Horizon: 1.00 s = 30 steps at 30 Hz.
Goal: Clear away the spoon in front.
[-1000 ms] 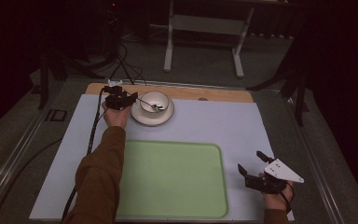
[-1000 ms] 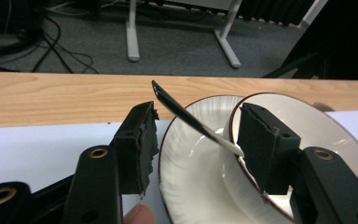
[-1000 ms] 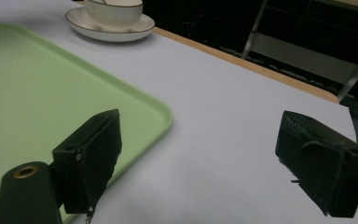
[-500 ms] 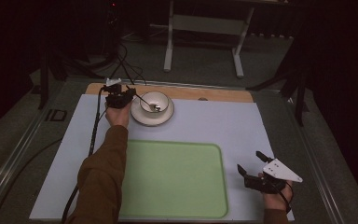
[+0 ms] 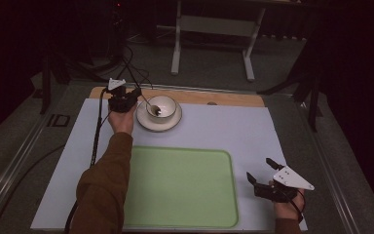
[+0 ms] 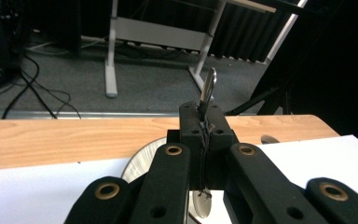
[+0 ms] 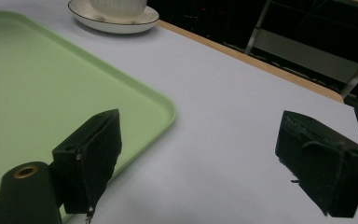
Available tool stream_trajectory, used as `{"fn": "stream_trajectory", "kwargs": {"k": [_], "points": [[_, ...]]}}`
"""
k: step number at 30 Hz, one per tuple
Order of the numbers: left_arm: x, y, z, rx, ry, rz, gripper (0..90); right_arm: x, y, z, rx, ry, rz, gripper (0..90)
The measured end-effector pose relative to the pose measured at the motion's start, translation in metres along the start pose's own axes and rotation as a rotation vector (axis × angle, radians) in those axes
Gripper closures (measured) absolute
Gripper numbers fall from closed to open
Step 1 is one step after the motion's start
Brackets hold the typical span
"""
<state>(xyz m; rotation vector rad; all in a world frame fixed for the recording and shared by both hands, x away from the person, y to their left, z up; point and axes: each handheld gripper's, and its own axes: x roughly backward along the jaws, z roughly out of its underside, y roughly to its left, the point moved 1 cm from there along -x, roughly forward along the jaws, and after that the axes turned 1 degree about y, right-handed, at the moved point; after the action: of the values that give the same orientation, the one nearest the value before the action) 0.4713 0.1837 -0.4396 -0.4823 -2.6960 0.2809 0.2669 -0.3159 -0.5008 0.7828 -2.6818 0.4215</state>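
A white cup [image 5: 163, 108] stands on a white saucer [image 5: 146, 123] at the back left of the table, with a metal spoon [image 5: 150, 104] leaning in it. My left gripper [image 5: 136, 92] is just left of the cup. Its jaws have just been closing and now pinch the spoon's handle [image 6: 208, 88], which sticks up between the fingertips of the left gripper [image 6: 205, 119]. The saucer's rim [image 6: 137, 165] lies below them. My right gripper [image 5: 260, 169] rests near the front right corner, open, and nothing lies between the jaws of the right gripper [image 7: 200, 154].
A light green tray [image 5: 175, 195] lies at the front middle; its corner [image 7: 158, 105] is close to my right gripper. The white mat [image 5: 233, 131] ends at a wooden strip [image 5: 224, 99] along the far edge. Cables [image 5: 131, 63] and a metal stand [image 5: 212, 29] are on the floor beyond.
The left gripper has closed on the spoon's handle and risen slightly beside the cup. The right gripper has stayed where it was.
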Motion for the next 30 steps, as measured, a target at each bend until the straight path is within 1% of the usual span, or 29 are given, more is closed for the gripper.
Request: {"fn": "stream_trajectory", "kwargs": {"k": [2,7,10,17,23,24,30], "points": [[0.005,0.0,-0.003,-0.016,-0.008,-0.004,89.2,0.0,0.0,0.0,0.0,0.001,0.0,14.0],[0.016,0.002,-0.009,-0.015,-0.029,0.008,89.2,0.0,0.0,0.0,0.004,0.005,-0.002,14.0],[0.024,0.002,-0.012,-0.01,-0.039,0.034,89.2,-0.001,0.001,0.0,0.006,0.006,-0.002,14.0],[0.037,0.002,-0.017,-0.03,-0.046,0.066,89.2,-0.001,0.001,0.0,0.006,0.007,-0.001,14.0],[0.047,-0.001,-0.018,-0.054,-0.048,0.082,89.2,-0.001,0.001,-0.001,0.014,0.006,-0.003,14.0],[0.052,-0.002,-0.018,-0.069,-0.054,0.085,89.2,-0.001,0.001,-0.001,0.014,0.006,-0.004,14.0],[0.064,-0.002,-0.021,-0.1,-0.052,0.089,89.2,-0.001,0.002,-0.001,0.014,0.004,-0.003,14.0]]}}
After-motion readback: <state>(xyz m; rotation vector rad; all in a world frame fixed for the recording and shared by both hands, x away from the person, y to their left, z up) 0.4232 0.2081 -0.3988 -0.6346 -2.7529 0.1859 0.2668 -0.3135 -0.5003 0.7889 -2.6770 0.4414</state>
